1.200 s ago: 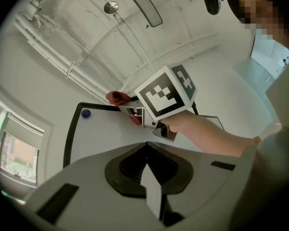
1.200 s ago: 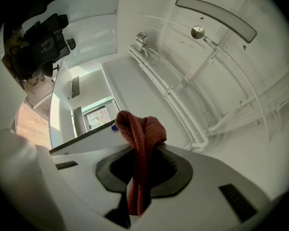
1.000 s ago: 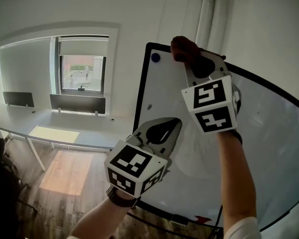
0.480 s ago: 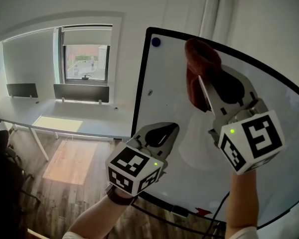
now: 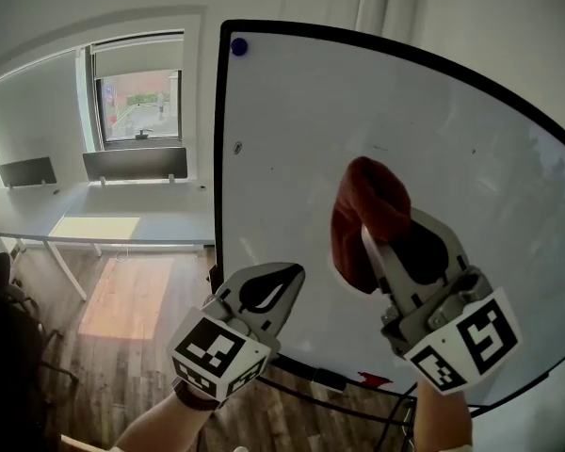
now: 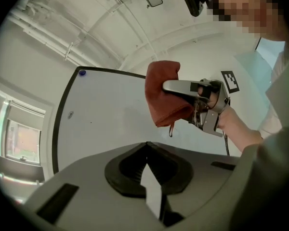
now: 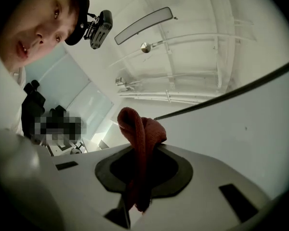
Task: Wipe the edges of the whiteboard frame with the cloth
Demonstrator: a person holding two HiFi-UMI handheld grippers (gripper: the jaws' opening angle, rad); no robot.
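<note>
Risk: rust-red bunched cloth, clamped in right gripper away from black whiteboard frame, could slip when dragged; left gripper closed, empty.

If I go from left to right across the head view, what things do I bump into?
Window → left gripper, shut with nothing in it → red cloth. The right gripper is shut on the red cloth and overlaps it, so it gets no place of its own.
</note>
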